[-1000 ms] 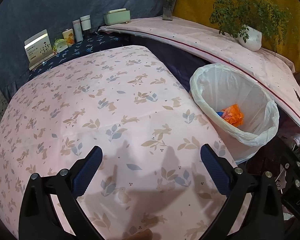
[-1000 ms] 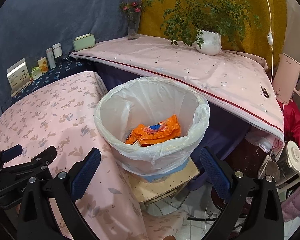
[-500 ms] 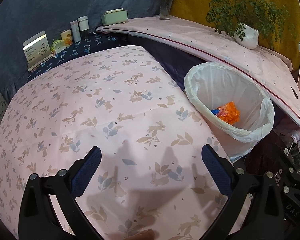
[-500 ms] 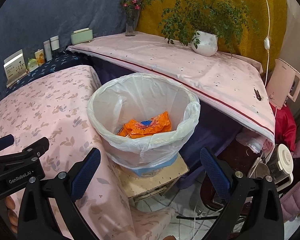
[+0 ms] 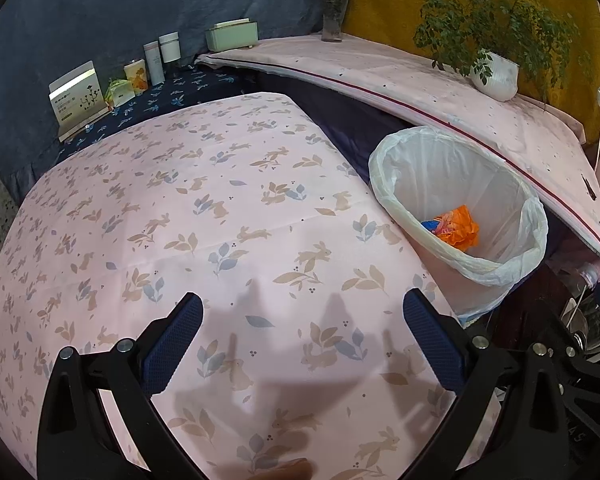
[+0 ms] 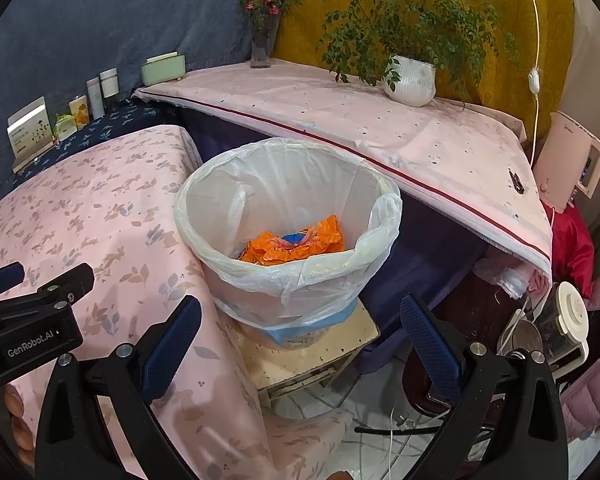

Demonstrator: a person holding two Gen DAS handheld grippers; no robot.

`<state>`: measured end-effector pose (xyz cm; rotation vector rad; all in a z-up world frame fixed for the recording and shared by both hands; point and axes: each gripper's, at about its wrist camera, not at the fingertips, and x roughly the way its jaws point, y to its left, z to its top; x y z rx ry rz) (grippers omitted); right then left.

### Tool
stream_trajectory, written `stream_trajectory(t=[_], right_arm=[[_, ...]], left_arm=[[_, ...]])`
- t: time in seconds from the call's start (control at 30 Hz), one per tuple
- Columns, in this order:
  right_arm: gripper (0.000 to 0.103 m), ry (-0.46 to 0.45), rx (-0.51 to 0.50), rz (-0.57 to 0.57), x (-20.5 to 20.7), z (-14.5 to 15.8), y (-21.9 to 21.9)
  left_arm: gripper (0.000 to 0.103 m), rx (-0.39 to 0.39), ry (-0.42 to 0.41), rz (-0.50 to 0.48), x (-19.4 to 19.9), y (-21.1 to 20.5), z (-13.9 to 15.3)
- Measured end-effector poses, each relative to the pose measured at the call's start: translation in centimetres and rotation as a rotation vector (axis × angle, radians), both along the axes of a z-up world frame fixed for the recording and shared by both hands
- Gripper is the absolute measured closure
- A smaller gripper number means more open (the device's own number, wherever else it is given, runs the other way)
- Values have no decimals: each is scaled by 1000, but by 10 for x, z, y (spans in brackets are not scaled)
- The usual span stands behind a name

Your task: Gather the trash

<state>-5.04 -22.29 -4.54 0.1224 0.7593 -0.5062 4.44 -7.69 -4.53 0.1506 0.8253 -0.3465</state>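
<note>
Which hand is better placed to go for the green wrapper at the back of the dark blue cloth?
Left, probably. Its tongs are open over the rabbit-print cloth, facing the wrapper. The right tongs, open too, point at the bin.

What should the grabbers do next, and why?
Probably pull both back and finish. The orange wrapper already lies in the lined bin, the left gripper and right gripper are open and empty, and no trash shows on the pink tablecloth.
</note>
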Motion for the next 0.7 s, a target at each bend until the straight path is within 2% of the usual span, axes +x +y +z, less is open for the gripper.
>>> stream_trajectory(t=[0.7], right_arm=[[7, 4, -1, 5, 0, 0, 1]], left_arm=[[7, -8, -5, 11, -2, 3, 3]])
